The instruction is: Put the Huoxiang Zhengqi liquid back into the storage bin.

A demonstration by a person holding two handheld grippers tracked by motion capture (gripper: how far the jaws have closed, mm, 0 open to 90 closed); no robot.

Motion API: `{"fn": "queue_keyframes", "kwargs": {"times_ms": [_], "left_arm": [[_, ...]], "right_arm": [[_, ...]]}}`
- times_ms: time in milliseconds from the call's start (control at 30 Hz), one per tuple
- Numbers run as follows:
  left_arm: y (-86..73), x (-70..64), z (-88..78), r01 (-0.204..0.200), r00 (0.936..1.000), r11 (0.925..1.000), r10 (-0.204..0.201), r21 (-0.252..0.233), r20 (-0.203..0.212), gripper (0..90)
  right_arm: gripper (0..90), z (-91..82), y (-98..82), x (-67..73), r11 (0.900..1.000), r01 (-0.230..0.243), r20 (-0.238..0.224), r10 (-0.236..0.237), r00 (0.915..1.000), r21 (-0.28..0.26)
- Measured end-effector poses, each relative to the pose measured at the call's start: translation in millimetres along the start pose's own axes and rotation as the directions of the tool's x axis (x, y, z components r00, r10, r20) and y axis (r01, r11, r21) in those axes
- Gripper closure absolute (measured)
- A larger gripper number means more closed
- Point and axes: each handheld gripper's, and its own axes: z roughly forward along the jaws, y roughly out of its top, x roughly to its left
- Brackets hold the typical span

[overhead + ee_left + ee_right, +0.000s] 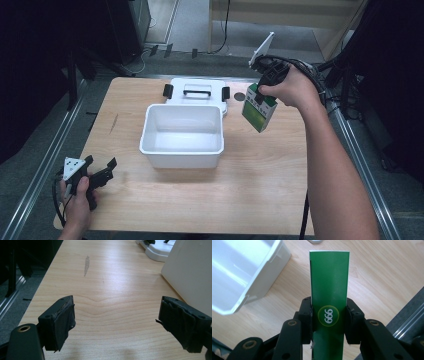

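Observation:
A green and white carton (259,111) hangs in the air to the right of the white bin (182,134), tilted, with my right gripper (263,90) shut on its top end. In the right gripper view the two black pads press on both narrow sides of the green carton (329,290), which bears a round "999" mark. My left gripper (100,169) rests near the table's front left corner, held by a hand. Its jaws stand wide open over bare wood, with nothing between the pads (62,322).
The bin's white lid (197,92) with black clips and a handle lies flat behind the bin. The wooden table (260,190) has open room in front of and right of the bin. Metal rails run along both table sides.

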Motion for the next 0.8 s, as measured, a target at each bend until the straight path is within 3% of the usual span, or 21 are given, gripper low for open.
{"fn": "queue_keyframes", "kwargs": {"times_ms": [167, 200, 500, 533, 633, 667, 733, 767, 800], "left_arm": [[0.0, 0.0, -0.3, -0.002, 1.0, 1.0, 0.002, 0.003, -0.001, 14.0], [0.0, 0.0, -0.2, -0.002, 1.0, 1.0, 0.002, 0.002, 0.0, 14.0], [0.0, -0.1, -0.1, 0.0, 1.0, 1.0, 0.0, 0.0, -0.001, 14.0], [-0.1, -0.2, -0.1, 0.0, 1.0, 1.0, 0.0, 0.0, -0.002, 14.0], [-0.1, -0.2, -0.1, 0.002, 1.0, 1.0, -0.002, -0.001, -0.001, 14.0], [-0.2, -0.3, 0.0, 0.003, 1.0, 1.0, -0.003, -0.002, -0.001, 14.0], [-0.1, 0.0, -0.1, 0.0, 1.0, 1.0, 0.0, 0.0, -0.001, 14.0], [-0.1, 0.0, -0.1, 0.0, 1.0, 1.0, 0.0, 0.0, -0.001, 14.0], [-0.1, 0.1, -0.1, -0.001, 1.0, 1.0, 0.001, 0.0, 0.0, 14.0]], "right_arm": [[65.5, -15.1, -1.0, 9.1, 0.998, 0.053, -0.031, -0.054, 0.998, -0.036], [65.6, -19.7, -0.9, 13.7, 0.995, 0.085, -0.042, -0.087, 0.9954, -0.046], [65.5, -34.1, 3.9, 36.0, 0.981, 0.182, -0.041, -0.185, 0.9819, -0.069], [65.5, -37.3, 5.9, 41.7, 0.975, 0.209, -0.039, -0.212, 0.9764, -0.075], [65.5, -41.8, 7.9, 47.6, 0.97, 0.231, -0.033, -0.234, 0.9716, -0.076], [65.6, -44.0, 8.9, 50.3, 0.966, 0.244, -0.032, -0.248, 0.9683, -0.083], [65.5, -50.0, 11.4, 59.8, 0.942, 0.321, -0.017, -0.324, 0.946, -0.094], [65.5, -50.0, 11.4, 59.8, 0.942, 0.321, -0.017, -0.324, 0.946, -0.094], [65.5, -51.1, 11.3, 64.6, 0.925, 0.367, -0.007, -0.369, 0.9293, -0.103]]}}
